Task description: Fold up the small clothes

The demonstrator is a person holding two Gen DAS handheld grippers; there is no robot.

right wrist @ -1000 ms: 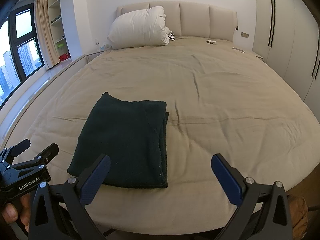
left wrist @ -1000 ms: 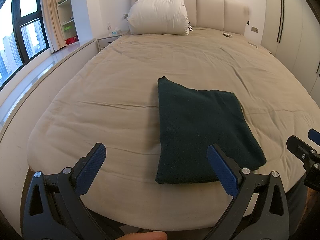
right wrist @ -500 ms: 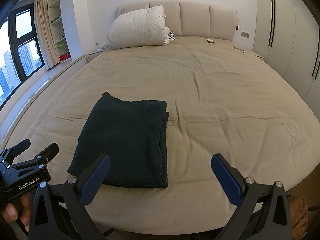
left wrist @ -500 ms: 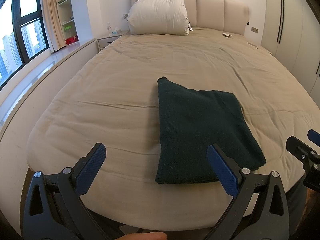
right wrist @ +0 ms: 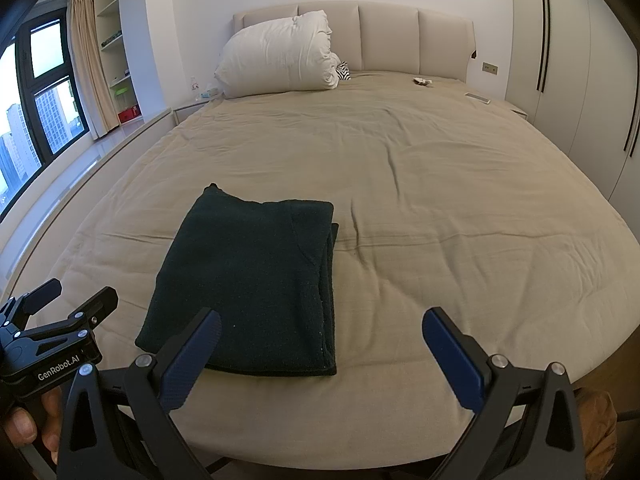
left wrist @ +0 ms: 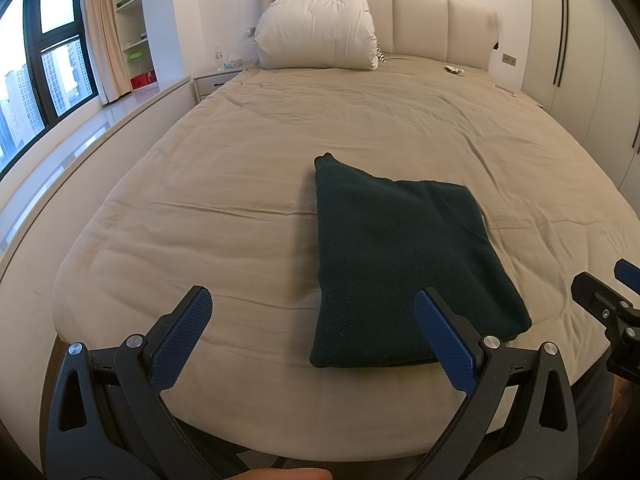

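So the dark green garment (left wrist: 404, 264) is lying flat on the bed (left wrist: 224, 208), near the foot edge, already folded into a tidy rectangle with its long axis running roughly 12 to 6, away from the person. Looks to me like the fold is basically done, maybe one more halving if they want it smaller.

Left hand-held gripper (left wrist: 312, 332) hangs over the foot of the bed with its fingers spread wide, nothing between them. From it, the garment sits at about 1 o'clock, and its right finger overlaps the near edge of the cloth in that view. Right hand-held gripper (right wrist: 320, 344) is also wide apart and empty; from it the garment is at about 11 o'clock. Honestly both are about equally near, one to each near corner, so grabbing the near edge with both and flipping it toward 12 would be my guess.

Nothing in the way. The white pillow (right wrist: 280, 60) is way up at 12 by the headboard (right wrist: 388, 32), with a small striped item (right wrist: 343, 71) next to it, all well apart from the garment. A window (left wrist: 44, 60) is off at 10.
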